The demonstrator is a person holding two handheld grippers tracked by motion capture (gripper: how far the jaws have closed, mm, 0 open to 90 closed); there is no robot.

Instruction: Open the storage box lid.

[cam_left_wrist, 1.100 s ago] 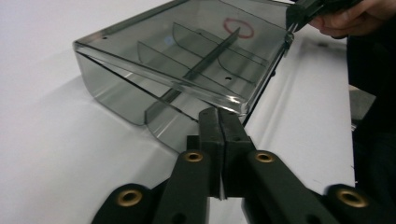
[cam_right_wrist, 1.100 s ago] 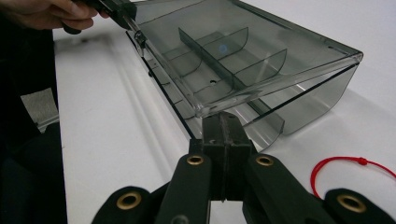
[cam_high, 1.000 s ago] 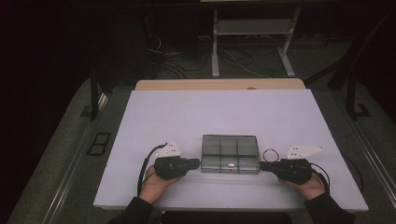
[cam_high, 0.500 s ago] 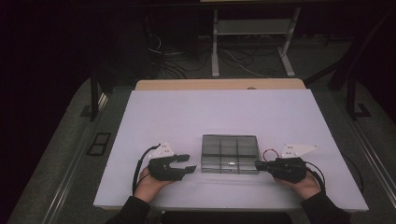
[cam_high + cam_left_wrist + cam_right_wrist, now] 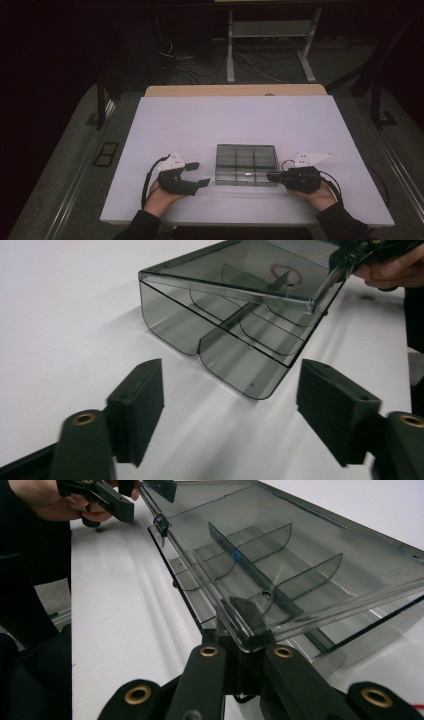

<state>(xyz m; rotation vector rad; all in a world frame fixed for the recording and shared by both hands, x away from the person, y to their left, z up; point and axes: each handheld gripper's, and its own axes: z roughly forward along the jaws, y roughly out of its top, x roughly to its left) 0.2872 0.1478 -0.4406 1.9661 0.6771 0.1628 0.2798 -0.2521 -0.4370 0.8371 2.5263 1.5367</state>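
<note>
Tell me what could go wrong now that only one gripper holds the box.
1. The right gripper pinches just one edge of the clear box, at its lid; a pull could lift the lid or swing the box round.
2. The left gripper has just been opening and now stands off the box with nothing between its fingers, so that side is unsteadied and may slide on the smooth table.

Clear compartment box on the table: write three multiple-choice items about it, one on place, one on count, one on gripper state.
1. Where is the clear compartment box?
A. between the two grippers
B. at the table's far edge
C. on the floor

2. How many hand-held grippers are there?
A. one
B. two
C. three

3. What state is the right gripper in?
A. wide open
B. lying on its side
C. shut on the box's edge

Answers: 1 A, the left gripper and the right flank it; 2 B, one per hand; 3 C, its jaws pinch the box's edge.
</note>
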